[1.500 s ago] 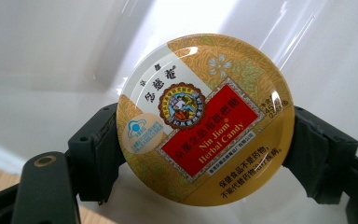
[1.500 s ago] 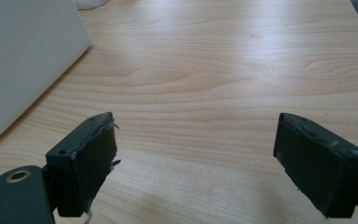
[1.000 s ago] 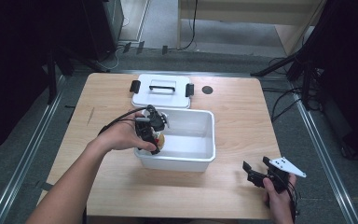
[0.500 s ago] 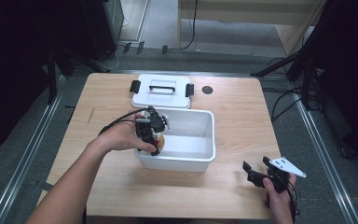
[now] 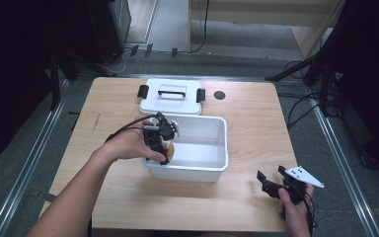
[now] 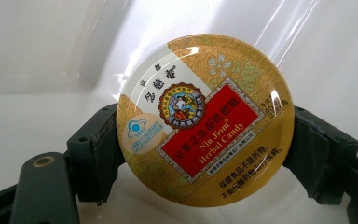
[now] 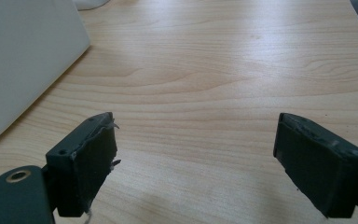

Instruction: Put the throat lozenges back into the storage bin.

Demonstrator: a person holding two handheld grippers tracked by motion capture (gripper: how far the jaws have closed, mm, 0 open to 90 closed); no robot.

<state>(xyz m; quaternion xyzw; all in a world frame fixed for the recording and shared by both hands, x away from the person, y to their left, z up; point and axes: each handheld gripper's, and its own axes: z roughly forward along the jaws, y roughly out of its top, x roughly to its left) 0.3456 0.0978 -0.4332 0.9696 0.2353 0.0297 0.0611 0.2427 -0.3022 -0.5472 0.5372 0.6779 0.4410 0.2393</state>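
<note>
High view: white tub (image 5: 212, 168), open-topped, near the middle of the wooden table (image 5: 246, 108). White lid (image 5: 171, 96) with black clips and a handle lies flat just behind the tub, touching or nearly touching its far wall.

Left gripper (image 5: 165, 148): reaches down into the tub's left end, jaws pinching a round candy tin (image 5: 169, 149).

Left gripper view: candy tin (image 6: 205, 119), gold with a red label (reads "Nin Jiom Herbal Candy"), clamped by its edges between the two jaws, face toward the camera, tilted; the tub's white inner wall lies behind it. Whether the tin touches the tub floor cannot be told.

Right gripper (image 5: 276, 183): near the table's front right corner, well apart from the tub.

Right gripper view: jaws spread wide over bare wood, nothing between them; tub's outer wall at upper left.
</note>
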